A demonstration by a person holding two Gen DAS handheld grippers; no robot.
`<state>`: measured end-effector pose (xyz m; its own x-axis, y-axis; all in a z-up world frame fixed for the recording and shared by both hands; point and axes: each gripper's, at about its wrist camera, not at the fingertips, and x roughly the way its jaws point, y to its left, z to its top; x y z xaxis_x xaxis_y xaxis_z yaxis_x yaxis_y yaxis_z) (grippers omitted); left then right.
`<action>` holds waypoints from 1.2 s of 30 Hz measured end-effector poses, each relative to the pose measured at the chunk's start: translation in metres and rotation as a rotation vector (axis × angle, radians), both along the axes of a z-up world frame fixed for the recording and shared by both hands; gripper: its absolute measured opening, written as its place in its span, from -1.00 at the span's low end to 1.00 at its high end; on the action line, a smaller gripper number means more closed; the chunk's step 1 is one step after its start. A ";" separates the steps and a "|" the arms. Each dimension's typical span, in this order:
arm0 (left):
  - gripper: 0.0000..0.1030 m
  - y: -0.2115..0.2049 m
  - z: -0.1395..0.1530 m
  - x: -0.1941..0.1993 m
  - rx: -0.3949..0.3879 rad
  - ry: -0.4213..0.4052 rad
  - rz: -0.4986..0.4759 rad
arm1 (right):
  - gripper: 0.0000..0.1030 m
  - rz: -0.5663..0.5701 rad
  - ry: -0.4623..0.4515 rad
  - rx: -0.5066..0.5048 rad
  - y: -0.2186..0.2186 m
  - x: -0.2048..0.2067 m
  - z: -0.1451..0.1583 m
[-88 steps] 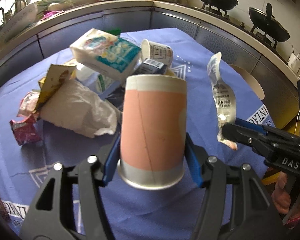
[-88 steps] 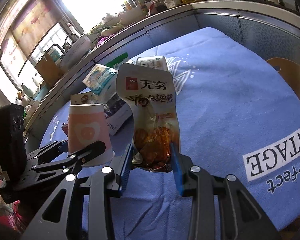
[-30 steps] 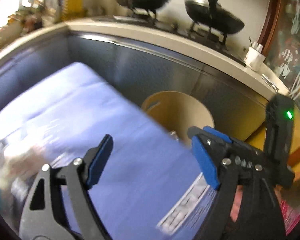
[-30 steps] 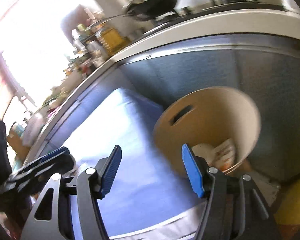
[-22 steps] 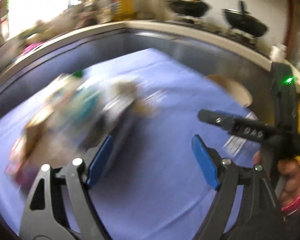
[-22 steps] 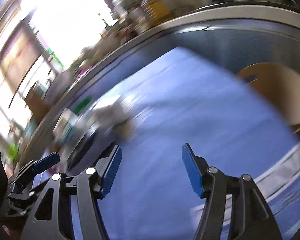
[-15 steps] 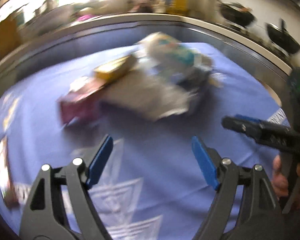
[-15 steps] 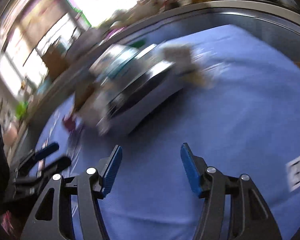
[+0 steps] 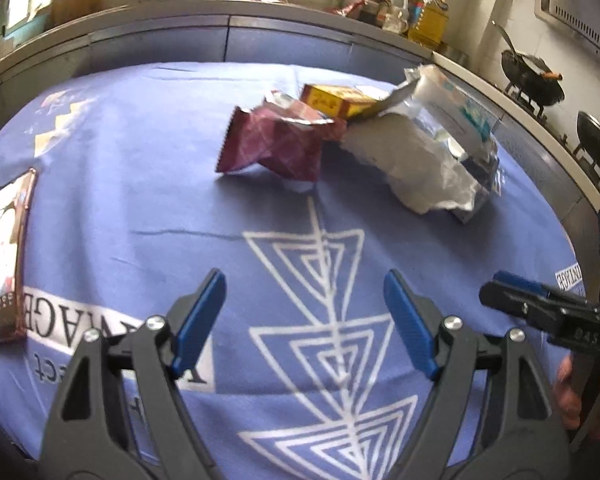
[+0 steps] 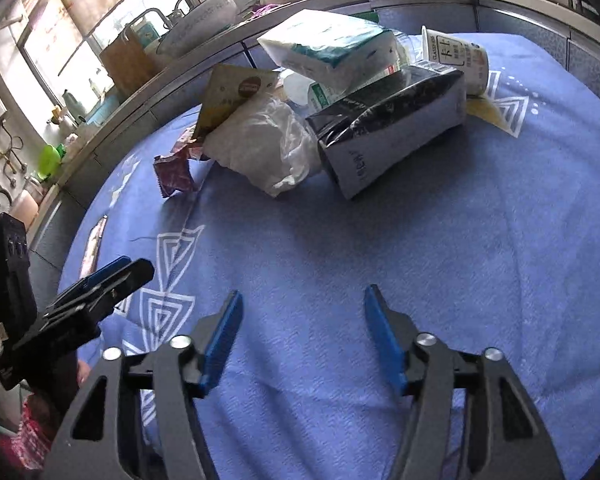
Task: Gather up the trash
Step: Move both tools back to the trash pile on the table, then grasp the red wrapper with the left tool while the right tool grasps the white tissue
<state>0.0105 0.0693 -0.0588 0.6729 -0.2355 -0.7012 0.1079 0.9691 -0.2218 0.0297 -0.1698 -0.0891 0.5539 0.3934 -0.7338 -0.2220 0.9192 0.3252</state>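
Note:
A pile of trash lies on the blue tablecloth [image 9: 148, 208]. In the left wrist view I see a maroon wrapper [image 9: 276, 144], a yellow box [image 9: 336, 104] and a crumpled white bag [image 9: 412, 164]. In the right wrist view the white bag [image 10: 264, 144], a dark carton [image 10: 388, 128], a tissue pack [image 10: 332, 48], a yogurt cup [image 10: 456, 60] and the maroon wrapper [image 10: 174, 174] show. My left gripper [image 9: 304, 316] is open and empty, short of the maroon wrapper. My right gripper [image 10: 302, 332] is open and empty, short of the carton.
A phone [image 9: 4, 252] lies at the table's left edge. A grey counter [image 9: 220, 36] with bottles runs behind the table, with woks [image 9: 532, 76] on a stove at the right. A sink and bowl [image 10: 196, 12] stand on the counter.
Both grippers held trash (pink cup, snack pouch) earlier, opened over the wooden bin beside the table, and have swung back to the trash pile, empty.

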 end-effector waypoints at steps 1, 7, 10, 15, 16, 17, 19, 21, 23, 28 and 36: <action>0.51 0.002 -0.001 0.000 -0.002 -0.001 0.006 | 0.45 0.006 0.000 0.004 0.000 0.000 -0.001; 0.51 0.013 -0.006 -0.001 0.000 0.013 0.027 | 0.78 0.031 0.002 -0.011 0.014 -0.001 -0.003; 0.51 0.018 -0.006 -0.003 -0.006 0.008 0.041 | 0.78 0.021 0.002 -0.005 0.013 -0.001 -0.003; 0.51 0.018 -0.002 -0.001 0.005 -0.006 0.040 | 0.91 0.040 0.007 -0.036 0.020 0.000 -0.003; 0.51 0.020 -0.001 0.000 0.008 -0.008 0.037 | 0.91 0.041 0.010 -0.050 0.022 0.000 -0.003; 0.51 0.023 0.002 0.002 0.009 -0.010 0.034 | 0.86 0.037 0.012 -0.059 0.023 0.001 -0.002; 0.51 0.030 0.009 0.007 0.007 -0.021 0.028 | 0.42 0.029 0.001 -0.078 0.024 0.006 0.003; 0.51 0.038 0.016 0.017 0.020 -0.044 0.014 | 0.09 0.044 -0.035 -0.106 0.027 0.012 0.011; 0.51 0.044 0.020 0.028 0.049 -0.059 0.015 | -0.07 0.066 -0.098 -0.161 0.034 0.019 0.022; 0.51 0.053 0.023 0.061 0.016 -0.056 0.004 | -0.16 0.101 -0.206 -0.278 0.048 0.046 0.038; 0.67 0.033 0.016 0.097 -0.028 -0.029 -0.038 | -0.16 0.130 -0.222 -0.368 0.068 0.091 0.037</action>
<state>0.1072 0.1026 -0.0427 0.6828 -0.2806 -0.6746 0.1511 0.9576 -0.2453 0.1212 -0.1018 -0.0522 0.6772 0.2052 -0.7066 -0.3705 0.9248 -0.0865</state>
